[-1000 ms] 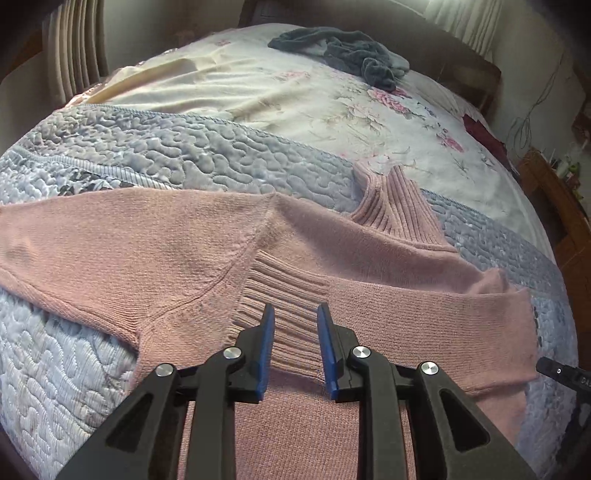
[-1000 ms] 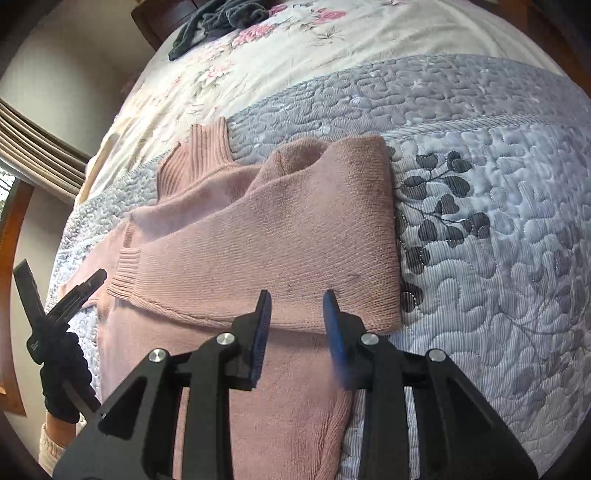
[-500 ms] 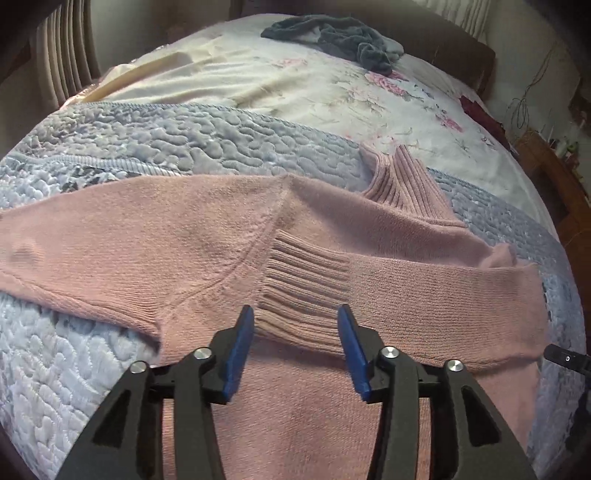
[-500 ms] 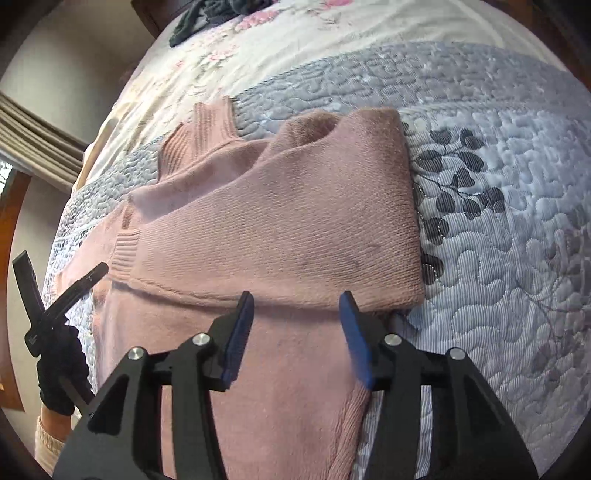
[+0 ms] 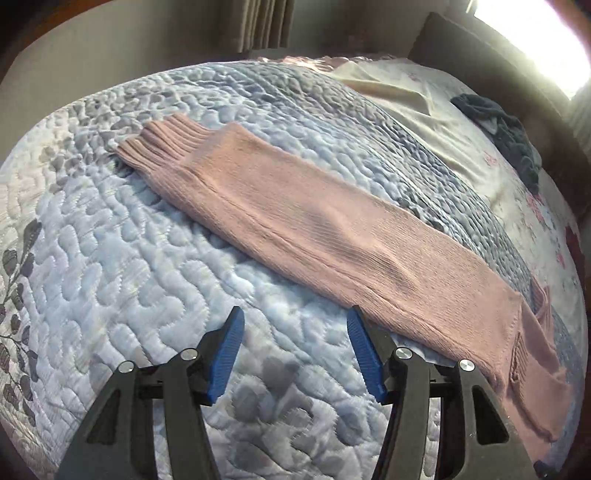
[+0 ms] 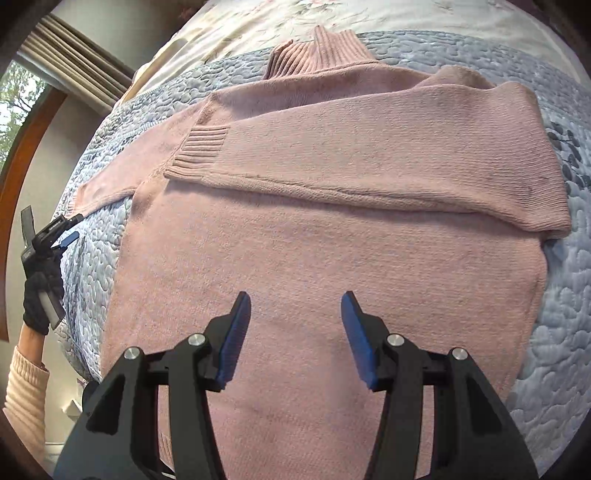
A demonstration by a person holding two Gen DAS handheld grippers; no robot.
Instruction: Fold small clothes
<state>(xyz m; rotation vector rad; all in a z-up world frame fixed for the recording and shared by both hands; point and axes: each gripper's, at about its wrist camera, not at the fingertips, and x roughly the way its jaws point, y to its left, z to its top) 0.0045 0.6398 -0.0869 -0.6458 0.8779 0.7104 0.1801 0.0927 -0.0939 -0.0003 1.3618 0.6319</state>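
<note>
On the quilted bedspread, beside curtains, lies a pink sweater.

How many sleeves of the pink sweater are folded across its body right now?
1. One sleeve lies folded across the sweater's chest; the other sleeve stretches flat on the quilt.

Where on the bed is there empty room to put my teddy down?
Bare quilt lies left of the outstretched pink sleeve, ahead of the open left tongs. The sweater fills the middle; dark clothes sit at the bed's far end.
</note>
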